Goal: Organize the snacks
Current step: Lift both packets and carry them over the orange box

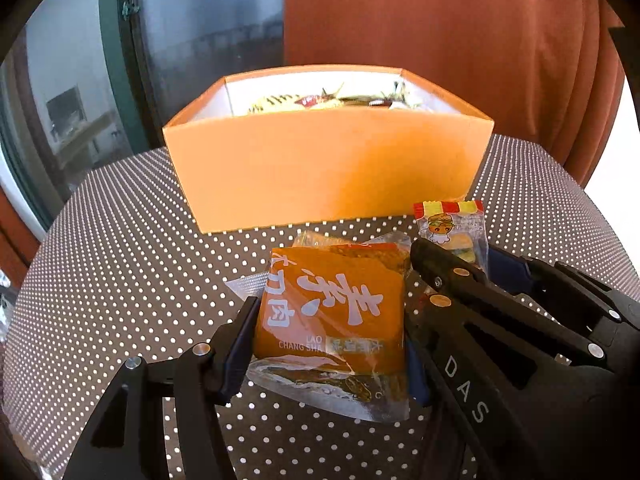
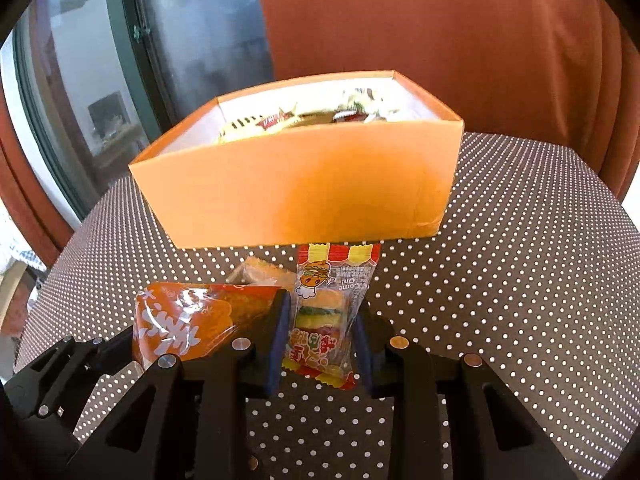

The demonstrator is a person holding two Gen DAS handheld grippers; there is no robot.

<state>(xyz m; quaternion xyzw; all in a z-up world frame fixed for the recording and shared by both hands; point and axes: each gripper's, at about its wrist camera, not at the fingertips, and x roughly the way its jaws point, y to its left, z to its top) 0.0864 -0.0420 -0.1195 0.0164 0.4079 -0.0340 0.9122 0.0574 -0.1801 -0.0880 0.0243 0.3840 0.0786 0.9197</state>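
Gripping a flat orange plastic snack packet with white lettering (image 1: 332, 312), the left gripper (image 1: 332, 344) has its jaws clenched on the packet's two side edges, and the packet hangs clear of the bench (image 1: 120, 260), which is covered in a brown cloth with white polka dots. The packet's clear sealed rim sticks out below and beyond the black fingers (image 1: 236, 344). Just beside it, on its right, the right gripper (image 2: 320, 344) grasps a small clear sweet wrapper printed with a cartoon burger and a red-and-yellow striped top (image 2: 324, 312); its blue-lined jaws press on the wrapper's sides, and the wrapper stands upright between them, also off the cloth. In the left wrist view the right gripper's black fingers lie close against the orange packet's right edge, with the burger wrapper (image 1: 456, 232) showing past them; in the right wrist view the orange packet (image 2: 184, 320) appears at the left, next to the right gripper's left finger. Beyond both held snacks, an open rectangular orange cardboard box with a white inside (image 1: 328, 168) sits on the bench, its near wall facing the grippers. Several wrapped snacks (image 2: 288, 118) already lie inside it, only their tops visible over the rim. Behind the box hang a rust-red curtain (image 1: 440, 40) and, to the left, a dark-framed window (image 1: 120, 60).
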